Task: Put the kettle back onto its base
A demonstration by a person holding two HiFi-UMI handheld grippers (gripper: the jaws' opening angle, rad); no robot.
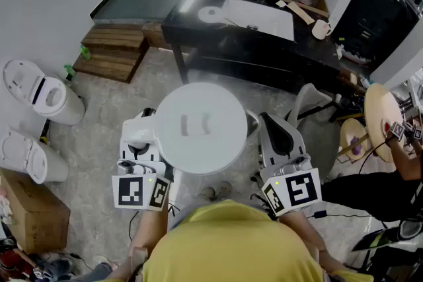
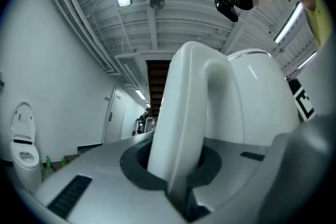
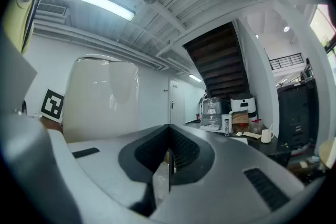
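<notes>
- The left gripper (image 2: pixel 178 168) squeezes tight on the white handle (image 2: pixel 184 107) of the kettle (image 2: pixel 257 97). The handle stands up between its jaws.
- The right gripper (image 3: pixel 168 162) has its jaws pressed together with nothing in them. It is just beside the kettle (image 3: pixel 105 97), on the other side, and I cannot tell if it touches.
- From the head view, the kettle (image 1: pixel 198 125) hangs in the air between the left gripper (image 1: pixel 148 132) and the right gripper (image 1: pixel 274 132). It is high over the floor (image 1: pixel 106 122) (we see its round lid from on top).
- A flat white round thing (image 1: pixel 210 12) lies on the dark table (image 1: pixel 192 33), well apart from the kettle. I think this is the base.
- So the step now is carrying: the kettle is picked up but not yet put back.
- Next, the kettle needs to go over to the table, stay upright, line up right over the base, and come down gently.
- The left gripper should let go only when the kettle sits flat.
</notes>
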